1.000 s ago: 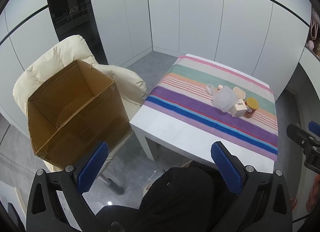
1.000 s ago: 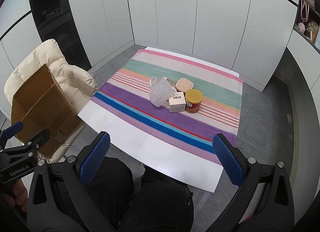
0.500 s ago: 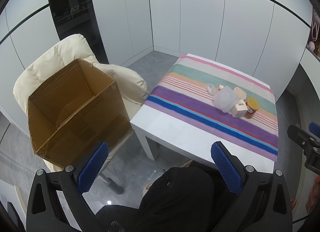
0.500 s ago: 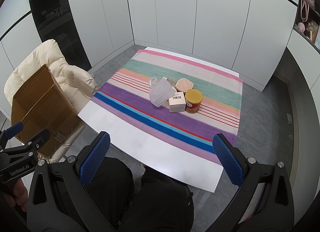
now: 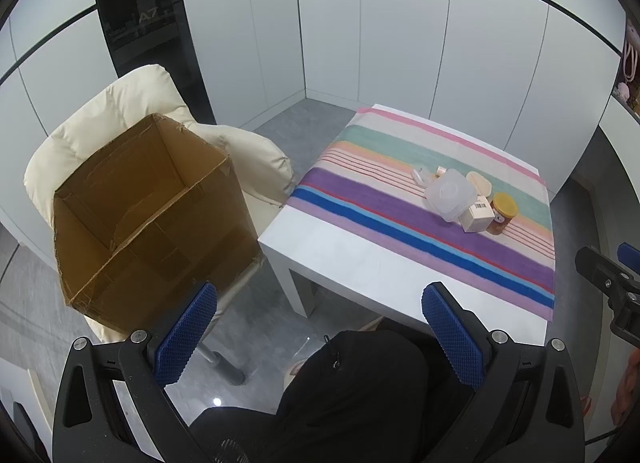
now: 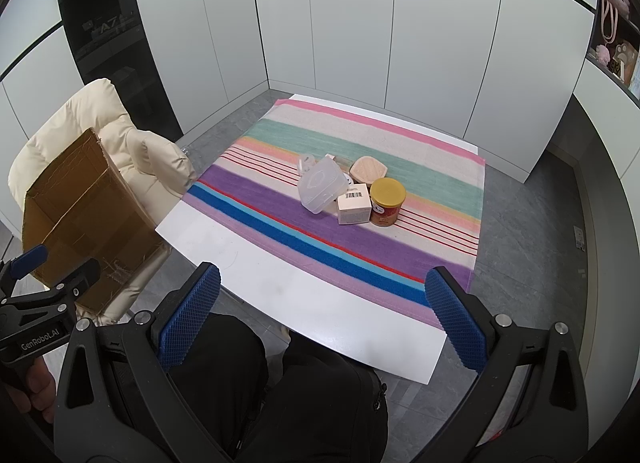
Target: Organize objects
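Observation:
A cluster of small objects sits on the striped cloth (image 6: 280, 219) of a white table: a clear plastic container (image 6: 322, 185), a white box with a barcode (image 6: 353, 204), a yellow-lidded jar (image 6: 387, 202) and a peach compact (image 6: 368, 168). The same container (image 5: 450, 193) and jar (image 5: 502, 213) show in the left wrist view. An open cardboard box (image 5: 148, 215) rests on a cream chair (image 5: 100, 119). My left gripper (image 5: 320, 333) and right gripper (image 6: 324, 319) are both open, held well short of the table, with nothing between their fingers.
A person's dark-clothed lap (image 6: 304, 399) lies below both grippers. White cabinet walls (image 6: 360, 43) surround the room, with a black panel (image 6: 108, 31) at left and a shelf of pink items (image 6: 614, 39) at right. Grey floor (image 6: 532, 231) runs around the table.
The left wrist view has drifted very slightly; the right one is unchanged. Nothing on the table has moved and both grippers stay open.

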A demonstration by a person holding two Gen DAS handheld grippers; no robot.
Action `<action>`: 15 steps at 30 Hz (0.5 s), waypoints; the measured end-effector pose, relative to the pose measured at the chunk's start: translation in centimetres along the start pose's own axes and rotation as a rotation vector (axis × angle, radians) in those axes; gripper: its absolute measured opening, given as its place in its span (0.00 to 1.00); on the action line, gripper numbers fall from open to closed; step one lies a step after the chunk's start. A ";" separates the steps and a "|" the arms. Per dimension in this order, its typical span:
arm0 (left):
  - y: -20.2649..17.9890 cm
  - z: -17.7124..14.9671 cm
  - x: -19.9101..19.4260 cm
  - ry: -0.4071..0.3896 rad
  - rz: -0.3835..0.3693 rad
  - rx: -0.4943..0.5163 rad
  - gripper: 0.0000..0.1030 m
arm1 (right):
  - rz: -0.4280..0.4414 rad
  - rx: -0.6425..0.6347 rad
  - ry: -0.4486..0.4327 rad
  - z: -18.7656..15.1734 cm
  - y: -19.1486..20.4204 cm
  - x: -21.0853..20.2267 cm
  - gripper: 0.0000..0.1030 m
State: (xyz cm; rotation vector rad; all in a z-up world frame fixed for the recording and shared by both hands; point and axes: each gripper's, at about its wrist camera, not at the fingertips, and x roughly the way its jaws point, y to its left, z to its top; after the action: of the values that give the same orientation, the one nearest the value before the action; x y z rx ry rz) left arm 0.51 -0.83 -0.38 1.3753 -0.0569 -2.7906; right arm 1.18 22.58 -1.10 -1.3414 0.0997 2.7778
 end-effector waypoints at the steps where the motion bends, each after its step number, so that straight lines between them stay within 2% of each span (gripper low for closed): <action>1: -0.1 0.0 0.1 0.002 -0.001 0.000 1.00 | 0.001 0.000 0.000 0.0 0.0 0.0 1.00; 15: -0.3 0.0 0.3 0.002 -0.014 0.024 1.00 | -0.002 0.004 -0.001 0.1 -0.2 -0.4 1.00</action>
State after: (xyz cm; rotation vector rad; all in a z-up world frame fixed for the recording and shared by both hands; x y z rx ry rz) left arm 0.37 -0.51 -0.61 1.3884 -0.0819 -2.8089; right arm 1.36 22.80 -0.68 -1.3379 0.1032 2.7751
